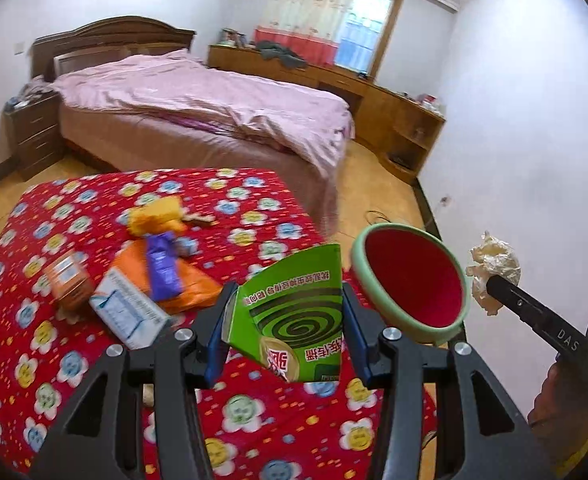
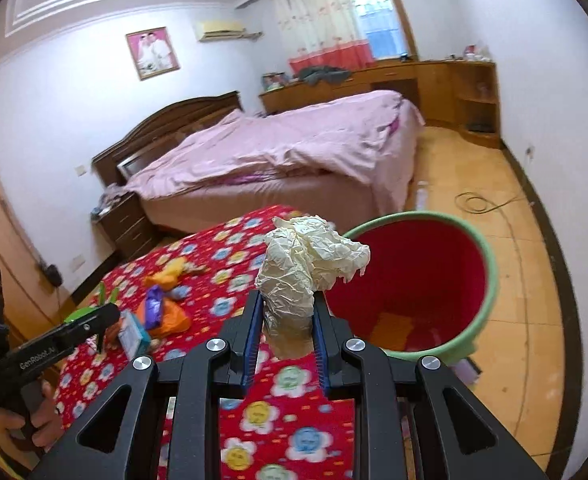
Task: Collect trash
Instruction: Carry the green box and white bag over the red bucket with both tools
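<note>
My left gripper [image 1: 289, 304] is shut on a green mosquito-coil box [image 1: 294, 316], held above the red flowered cloth [image 1: 53, 360]. My right gripper [image 2: 287, 312] is shut on a crumpled cream paper wad [image 2: 306, 264], which also shows at the right of the left wrist view as the paper wad [image 1: 494, 268]. A red bin with a green rim [image 2: 414, 280] stands past the cloth's right edge; both grippers hover close to the bin [image 1: 414, 280]. On the cloth lie an orange packet [image 1: 181, 276], a purple wrapper [image 1: 163, 264], a white-blue carton [image 1: 127, 312], a small brown box [image 1: 67, 280] and a yellow wrapper [image 1: 153, 216].
A bed with pink bedding [image 1: 213, 104] stands behind the cloth-covered surface. A wooden desk unit [image 1: 374, 92] runs along the far wall under the window. A dark nightstand [image 1: 33, 136] is left of the bed. A cable [image 2: 478, 202] lies on the wooden floor.
</note>
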`<state>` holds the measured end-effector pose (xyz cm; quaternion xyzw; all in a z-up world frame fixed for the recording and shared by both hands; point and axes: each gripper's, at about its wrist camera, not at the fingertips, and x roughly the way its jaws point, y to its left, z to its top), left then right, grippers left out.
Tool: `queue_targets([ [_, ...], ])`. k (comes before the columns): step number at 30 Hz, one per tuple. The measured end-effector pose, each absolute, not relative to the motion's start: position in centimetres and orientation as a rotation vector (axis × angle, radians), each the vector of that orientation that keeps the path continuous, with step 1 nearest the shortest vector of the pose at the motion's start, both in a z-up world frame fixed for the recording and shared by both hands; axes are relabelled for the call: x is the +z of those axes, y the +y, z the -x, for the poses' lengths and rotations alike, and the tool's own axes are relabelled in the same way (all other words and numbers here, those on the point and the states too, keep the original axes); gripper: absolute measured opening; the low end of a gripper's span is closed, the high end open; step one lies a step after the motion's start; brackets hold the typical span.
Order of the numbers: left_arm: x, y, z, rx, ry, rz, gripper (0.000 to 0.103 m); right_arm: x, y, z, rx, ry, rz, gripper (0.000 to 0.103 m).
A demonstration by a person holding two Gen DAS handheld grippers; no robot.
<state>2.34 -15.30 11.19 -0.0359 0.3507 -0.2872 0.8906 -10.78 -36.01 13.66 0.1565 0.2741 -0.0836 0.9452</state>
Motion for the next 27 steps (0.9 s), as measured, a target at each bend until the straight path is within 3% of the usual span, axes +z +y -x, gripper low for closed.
queue_targets([
  [13, 11.7, -25.4, -2.7, -0.752, 0.721, -0.054, 0.05, 12.6, -41.9, 11.6, -0.321, 0.579, -0.351, 0.024],
  [27, 5.6, -36.2, -5.6, -0.817, 0.824, -0.177, 0.05, 7.5, -48.3, 7.5, -0.363, 0.696, -0.406, 0.024],
])
